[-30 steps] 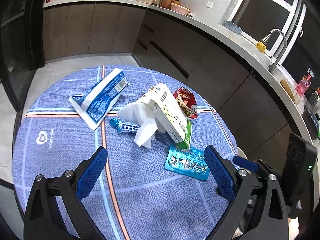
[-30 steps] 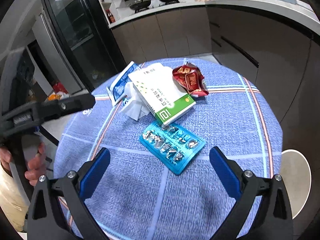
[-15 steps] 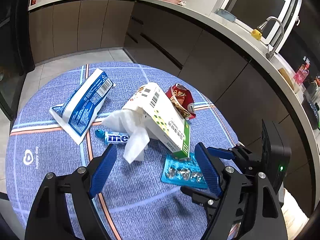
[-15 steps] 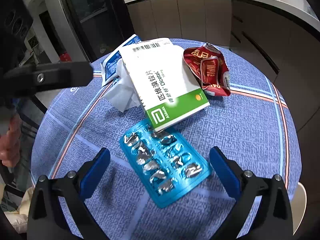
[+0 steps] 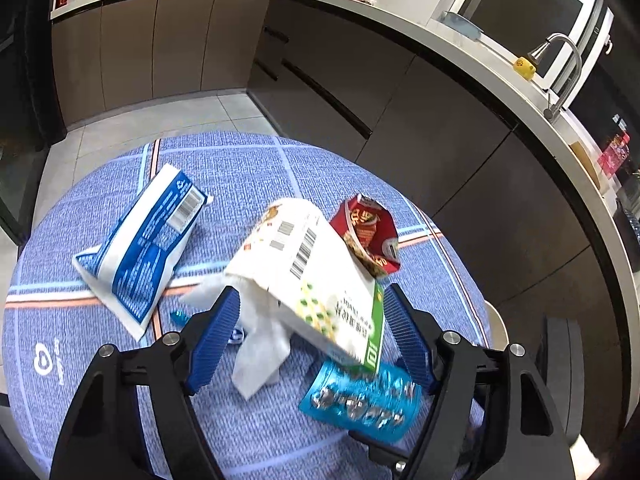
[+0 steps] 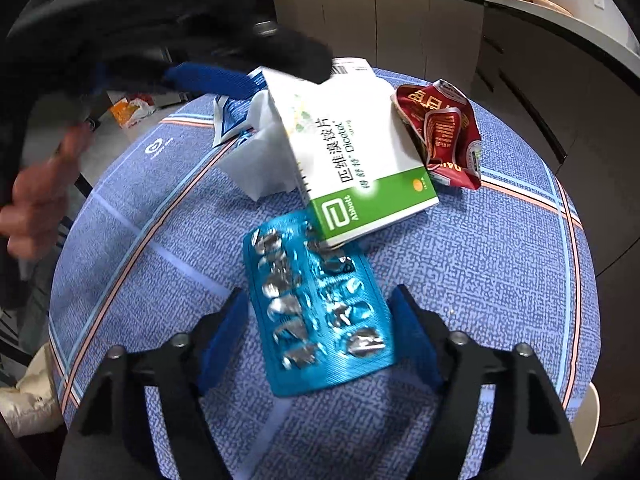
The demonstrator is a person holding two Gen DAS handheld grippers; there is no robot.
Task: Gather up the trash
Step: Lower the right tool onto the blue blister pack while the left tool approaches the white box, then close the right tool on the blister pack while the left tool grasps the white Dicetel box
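Note:
Trash lies on a round table with a blue cloth (image 5: pixel 100 380). A white and green medicine box (image 5: pixel 316 280) leans over a crumpled white tissue (image 5: pixel 260 340). My left gripper (image 5: pixel 312 332) is open, its fingers on either side of the box and tissue. A blue blister pack (image 6: pixel 316 312) lies in front of the box (image 6: pixel 360 160). My right gripper (image 6: pixel 316 340) is open, its fingers straddling the pack's near end. A crushed red packet (image 6: pixel 440 132) lies behind the box. A blue and white wrapper (image 5: pixel 144 248) lies at the left.
A small blue candy roll (image 5: pixel 180 316) peeks out beside the tissue. Dark kitchen cabinets (image 5: pixel 400 92) and a counter with a sink tap (image 5: pixel 560 68) curve behind the table. A white stool (image 6: pixel 588 412) stands at the table's right edge.
Both grippers have moved forward and down. The left one now flanks the box and tissue; the right one now straddles the blister pack. Both have narrowed somewhat.

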